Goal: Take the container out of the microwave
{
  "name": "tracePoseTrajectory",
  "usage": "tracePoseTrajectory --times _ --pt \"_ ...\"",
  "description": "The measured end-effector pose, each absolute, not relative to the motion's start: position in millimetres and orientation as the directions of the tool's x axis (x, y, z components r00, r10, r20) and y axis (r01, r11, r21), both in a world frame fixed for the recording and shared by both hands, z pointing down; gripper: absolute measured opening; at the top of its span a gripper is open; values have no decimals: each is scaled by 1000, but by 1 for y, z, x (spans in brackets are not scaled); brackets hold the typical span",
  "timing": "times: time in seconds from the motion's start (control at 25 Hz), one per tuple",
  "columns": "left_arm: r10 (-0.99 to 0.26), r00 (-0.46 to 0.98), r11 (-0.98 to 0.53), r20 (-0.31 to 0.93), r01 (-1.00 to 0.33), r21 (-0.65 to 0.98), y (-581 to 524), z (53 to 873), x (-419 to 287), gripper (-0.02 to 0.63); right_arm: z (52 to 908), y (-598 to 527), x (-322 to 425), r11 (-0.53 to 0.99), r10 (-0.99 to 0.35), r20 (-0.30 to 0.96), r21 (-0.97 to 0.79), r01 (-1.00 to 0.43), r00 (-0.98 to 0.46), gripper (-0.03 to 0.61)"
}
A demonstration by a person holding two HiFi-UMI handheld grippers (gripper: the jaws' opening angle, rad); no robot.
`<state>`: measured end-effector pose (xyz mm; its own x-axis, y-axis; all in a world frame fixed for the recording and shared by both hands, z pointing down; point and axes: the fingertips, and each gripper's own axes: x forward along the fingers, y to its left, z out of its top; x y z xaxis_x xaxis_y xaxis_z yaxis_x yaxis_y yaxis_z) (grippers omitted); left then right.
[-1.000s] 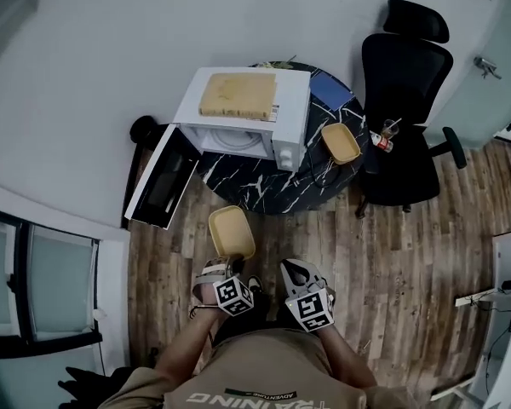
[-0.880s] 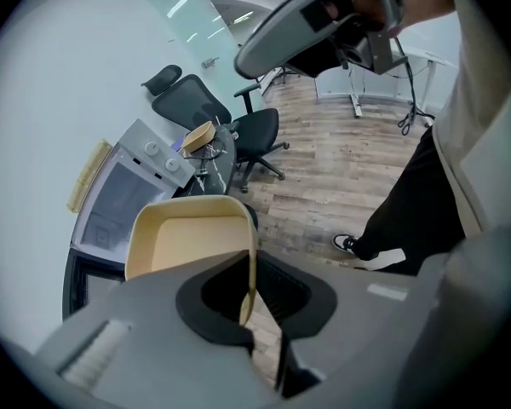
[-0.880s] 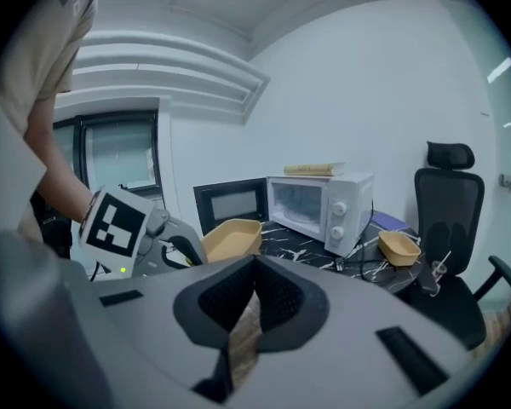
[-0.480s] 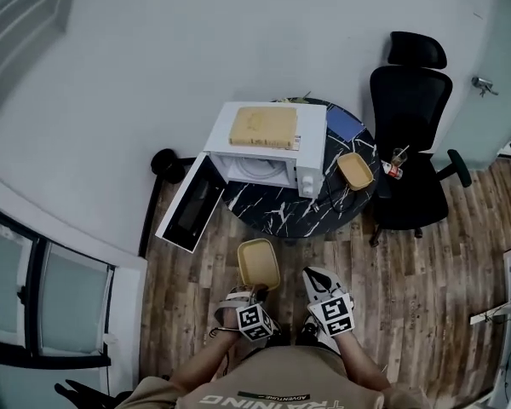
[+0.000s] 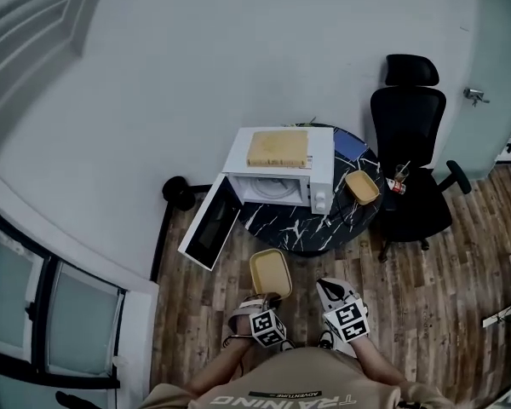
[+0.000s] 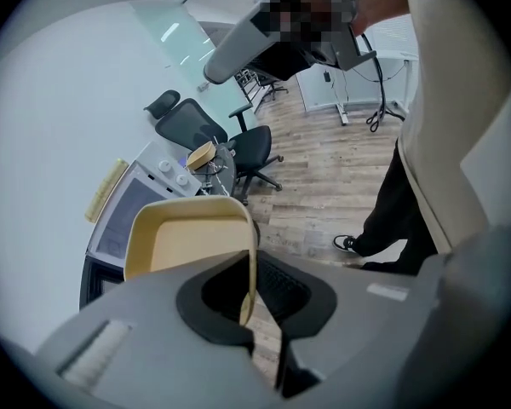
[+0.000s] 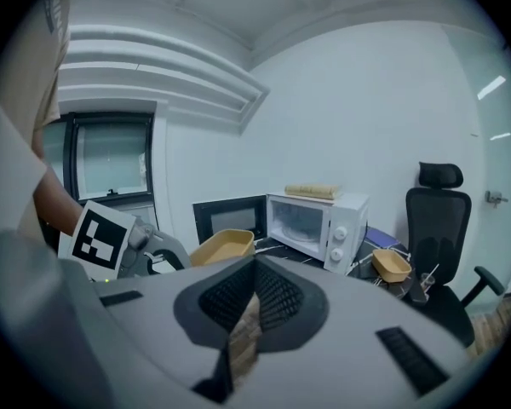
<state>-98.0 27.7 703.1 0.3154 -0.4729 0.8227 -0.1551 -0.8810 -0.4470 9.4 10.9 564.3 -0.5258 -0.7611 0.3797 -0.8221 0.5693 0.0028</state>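
Microwave [image 5: 281, 177]: door open, on the worktop [image 5: 300, 228].
Left tongs [image 5: 270, 300]: clamped on the container [image 5: 271, 273] rim, over the floor, off the worktop's near edge.
Right tongs [image 5: 332, 288]: closed, empty.
Handling: carry level; the thin rim grip may pivot.

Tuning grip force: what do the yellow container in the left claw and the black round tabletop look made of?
Yellow rectangular container, held by the left claw: likely plastic, matte; thin uniform wall, rounded moulded corners. Black round tabletop: marble or a marble-look surface; white veins across black. Real stone or print, cannot tell.
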Motion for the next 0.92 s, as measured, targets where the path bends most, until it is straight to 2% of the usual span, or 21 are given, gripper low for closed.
tracePoseTrajectory --times 0.92 --pt "-499 355 -866 790 -161 -474 2 669 -96 25 543 4 1 559 -785 335 17 -829 -522 8"
